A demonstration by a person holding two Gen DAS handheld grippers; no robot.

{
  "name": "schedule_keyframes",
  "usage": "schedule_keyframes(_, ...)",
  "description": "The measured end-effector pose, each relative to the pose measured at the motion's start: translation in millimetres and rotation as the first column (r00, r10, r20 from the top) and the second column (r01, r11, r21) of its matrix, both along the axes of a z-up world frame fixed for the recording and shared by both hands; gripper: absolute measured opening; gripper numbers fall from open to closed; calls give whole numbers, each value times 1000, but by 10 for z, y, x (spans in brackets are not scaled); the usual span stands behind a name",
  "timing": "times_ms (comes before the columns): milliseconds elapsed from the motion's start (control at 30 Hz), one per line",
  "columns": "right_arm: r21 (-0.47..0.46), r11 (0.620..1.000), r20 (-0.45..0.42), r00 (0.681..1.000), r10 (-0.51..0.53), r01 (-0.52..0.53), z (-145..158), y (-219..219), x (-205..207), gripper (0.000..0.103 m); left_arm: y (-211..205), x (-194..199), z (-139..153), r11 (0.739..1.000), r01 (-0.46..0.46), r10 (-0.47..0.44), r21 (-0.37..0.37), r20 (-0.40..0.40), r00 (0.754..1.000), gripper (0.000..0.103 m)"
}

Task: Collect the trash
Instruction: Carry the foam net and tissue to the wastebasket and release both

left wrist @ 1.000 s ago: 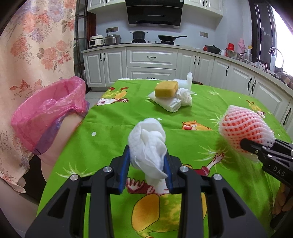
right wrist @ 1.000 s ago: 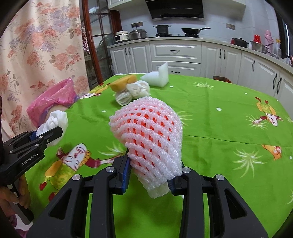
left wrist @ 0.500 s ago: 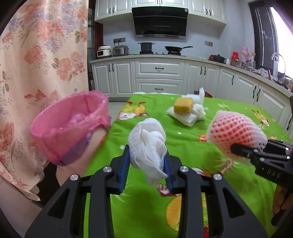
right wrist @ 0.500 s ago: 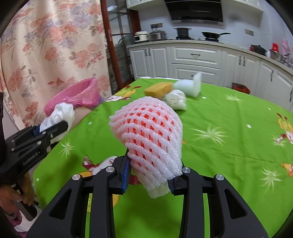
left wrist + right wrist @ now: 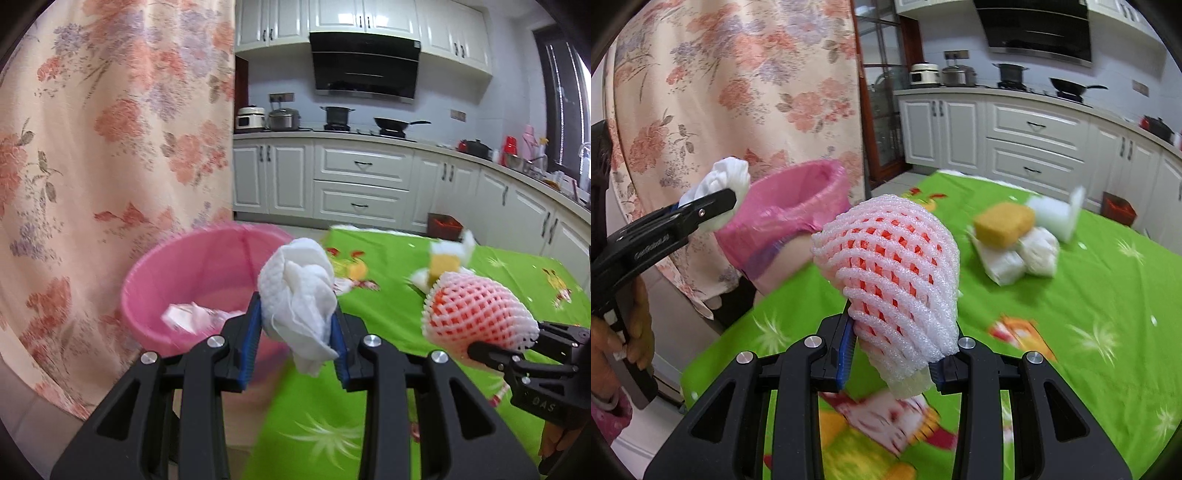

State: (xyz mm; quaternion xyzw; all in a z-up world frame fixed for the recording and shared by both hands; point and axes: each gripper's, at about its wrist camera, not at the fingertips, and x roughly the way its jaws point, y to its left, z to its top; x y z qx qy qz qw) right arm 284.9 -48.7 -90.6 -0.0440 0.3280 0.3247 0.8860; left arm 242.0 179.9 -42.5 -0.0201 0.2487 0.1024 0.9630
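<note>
My left gripper [image 5: 295, 343] is shut on a crumpled white paper towel [image 5: 295, 295], held just right of the open mouth of a pink-lined trash bin [image 5: 184, 280] that holds some paper. My right gripper [image 5: 892, 354] is shut on a white and orange foam fruit net [image 5: 890, 266], held above the green tablecloth [image 5: 1089, 295]. The net also shows in the left wrist view [image 5: 476, 314]. The bin [image 5: 790, 199] and the left gripper with the towel [image 5: 720, 188] show at the left of the right wrist view.
On the table lie a yellow sponge [image 5: 1003, 221], white crumpled paper [image 5: 1038, 254] and a white foam piece [image 5: 1056, 210]. A floral curtain [image 5: 110, 147] hangs behind the bin. Kitchen cabinets [image 5: 358, 184] stand beyond the table.
Both grippers have swung left toward the pink bin. The bin now sits close beside the paper towel, and its inside is visible. Both grips are unchanged.
</note>
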Motion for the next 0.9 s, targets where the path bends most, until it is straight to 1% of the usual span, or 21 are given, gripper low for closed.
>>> schedule_keyframes(167, 7, 999, 16, 998, 54, -54, 109, 350, 161, 33, 344, 202, 62, 999, -34, 34, 20, -11, 999, 35)
schedule_keyframes(300, 7, 995, 19, 995, 98, -98, 176, 692, 343, 33, 704, 434, 36, 997, -77, 77, -6, -46, 996, 35)
schedule_keyframes(367, 8, 993, 25, 993, 117, -117, 210, 836, 411, 33, 847, 512, 18, 995, -97, 96, -13, -50, 994, 35)
schedule_keyframes(433, 9, 991, 33, 990, 136, -136, 259, 1017, 504, 33, 979, 587, -15, 993, -112, 110, -27, -58, 992, 38)
schedule_keyframes(467, 10, 990, 33, 989, 144, -144, 282, 1094, 547, 34, 1043, 620, -33, 992, -124, 122, -31, -62, 991, 39)
schedule_keyframes(533, 13, 987, 36, 986, 161, -162, 328, 1268, 641, 34, 1177, 672, -66, 987, -155, 152, -41, -66, 986, 51)
schedule_keyframes(567, 13, 986, 36, 985, 168, -169, 340, 1336, 678, 34, 1243, 681, -73, 983, -175, 172, -48, -64, 983, 62)
schedule_keyframes(600, 11, 984, 35, 984, 177, -177, 357, 1430, 734, 34, 1287, 676, -70, 980, -190, 186, -54, -58, 981, 67)
schedule_keyframes(667, 10, 982, 36, 981, 189, -189, 373, 1554, 797, 35, 1387, 634, -53, 973, -220, 217, -72, -45, 975, 70)
schedule_keyframes(767, 21, 978, 38, 977, 208, -209, 389, 1694, 875, 40, 1438, 526, -12, 963, -260, 258, -73, -31, 966, 75)
schedule_keyframes(900, 31, 970, 46, 970, 238, -240, 398, 1887, 951, 49, 1412, 263, 35, 947, -313, 314, -70, 2, 949, 82)
